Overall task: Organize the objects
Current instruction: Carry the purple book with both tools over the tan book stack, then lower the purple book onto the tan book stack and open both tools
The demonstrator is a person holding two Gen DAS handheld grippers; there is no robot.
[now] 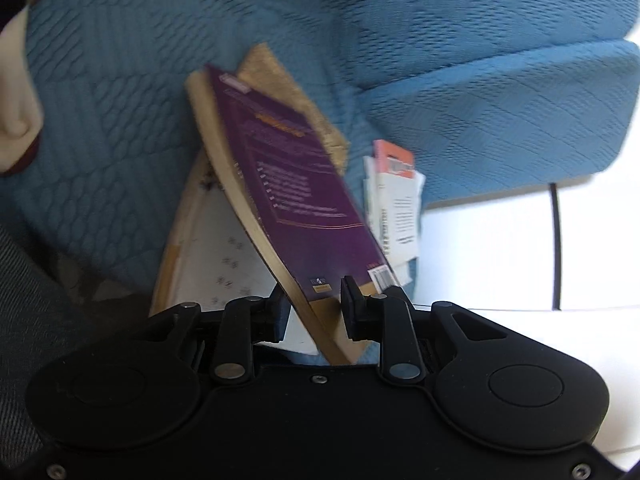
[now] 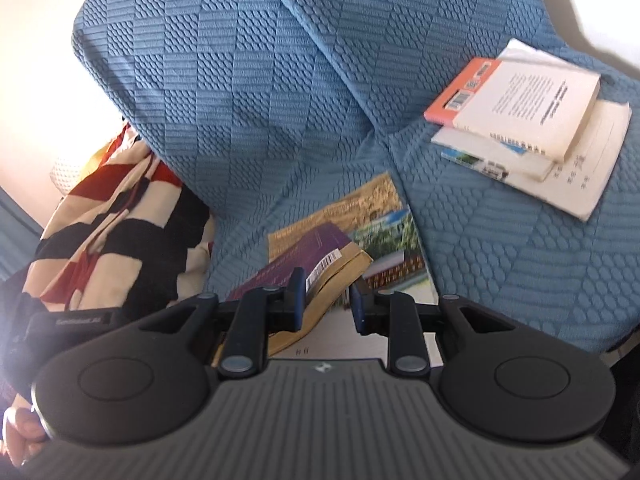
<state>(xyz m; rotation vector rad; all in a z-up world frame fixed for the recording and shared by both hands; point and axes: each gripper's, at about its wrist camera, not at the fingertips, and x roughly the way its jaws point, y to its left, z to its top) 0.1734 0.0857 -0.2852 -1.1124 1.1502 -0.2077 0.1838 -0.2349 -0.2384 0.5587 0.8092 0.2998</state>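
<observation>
The thick purple paperback book (image 1: 296, 184) stood tilted between both tongs: the left gripper (image 1: 316, 312) clenched its near bottom edge, the right gripper (image 2: 328, 300) its barcode corner, above a landscape-covered book (image 2: 384, 236) on the blue quilted sofa (image 2: 280, 100).

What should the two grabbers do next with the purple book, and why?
Probably lower the purple book flat onto the picture book beneath it. Both the left gripper and the right gripper pinch it, tilted, just above that book on the blue sofa.

Bright daylight, glare blown out at edges; left view motion-blurred, perhaps; fisheye bending.
</observation>
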